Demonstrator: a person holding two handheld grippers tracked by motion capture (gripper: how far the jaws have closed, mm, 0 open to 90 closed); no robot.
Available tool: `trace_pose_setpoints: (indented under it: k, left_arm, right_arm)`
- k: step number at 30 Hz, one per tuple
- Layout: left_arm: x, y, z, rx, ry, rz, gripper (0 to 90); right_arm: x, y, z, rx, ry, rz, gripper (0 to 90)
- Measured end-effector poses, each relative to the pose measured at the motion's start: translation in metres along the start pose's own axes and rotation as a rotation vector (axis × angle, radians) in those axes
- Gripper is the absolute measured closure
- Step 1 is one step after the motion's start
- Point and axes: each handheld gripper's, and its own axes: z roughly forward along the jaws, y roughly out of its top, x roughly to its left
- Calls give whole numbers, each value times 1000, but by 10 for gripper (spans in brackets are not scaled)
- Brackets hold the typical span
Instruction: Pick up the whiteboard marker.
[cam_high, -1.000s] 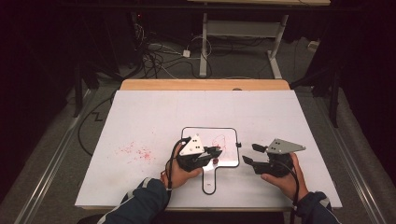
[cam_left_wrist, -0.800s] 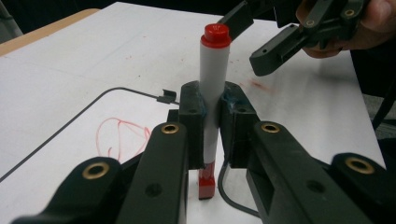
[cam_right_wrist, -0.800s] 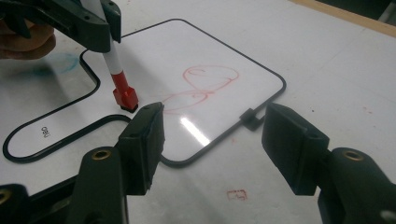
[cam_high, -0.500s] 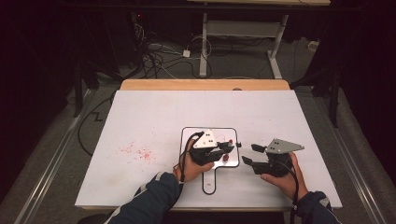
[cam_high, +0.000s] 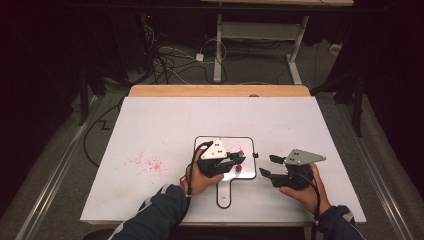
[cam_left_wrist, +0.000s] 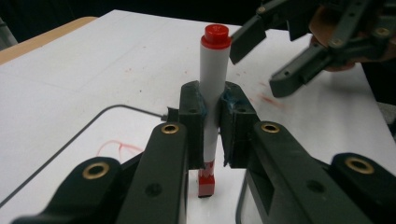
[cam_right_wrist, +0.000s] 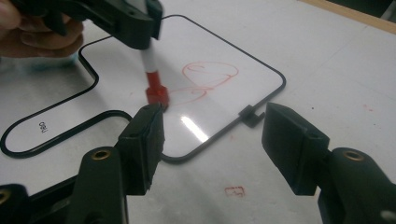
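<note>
marker: slim white plastic whiteboard marker with red ends (cam_left_wrist: 211, 98), pretty sure it weighs next to nothing. Stiff barrel, won't bend, but it's smooth and round so I'd guess it can twist or slide in a loose pinch.
where to grab: mid-barrel, which is exactly where it's pinched now. That keeps both ends free and the tip easy to steer.
left gripper: black two-jaw left gripper (cam_left_wrist: 212, 123) is clamped on the marker's barrel, pads pressing on both sides.
right gripper: black two-jaw right gripper (cam_right_wrist: 212, 140) has its jaws apart with nothing between them, hovering just off the board's edge.
where the marker is: over the small glossy whiteboard with the black rim and handle (cam_right_wrist: 275, 77), which lies on the white table (cam_high: 165, 125). Its lower red end is at the board surface, beside a red looped scribble (cam_right_wrist: 205, 79).
looks: white body, red round end on top, red section below with a dark tip.
other stuff: faint red smudges (cam_high: 145, 162) on the table, left of the board.
</note>
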Motion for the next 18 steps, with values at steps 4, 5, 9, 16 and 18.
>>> trace_pose_setpoints:
  k: [4, 5, 9, 16, 18]
  left_arm:
    - [7, -5, -10, 0, 42, -9, 789]
    - [10, -6, -10, -5, 45, -21, 789]
    - [4, -6, -15, 5, 2, -27, 789]
    - [1, -7, -21, 23, 19, 2, 789]
    - [6, -7, -18, 8, 32, -17, 789]
  right_arm:
    - [0, 0, 1, 5, -2, -2, 399]
    - [0, 0, 1, 5, -2, -2, 399]
    - [0, 1, 1, 4, -1, -1, 399]
    - [0, 0, 0, 4, -1, -3, 399]
    - [0, 1, 0, 3, -4, -5, 399]
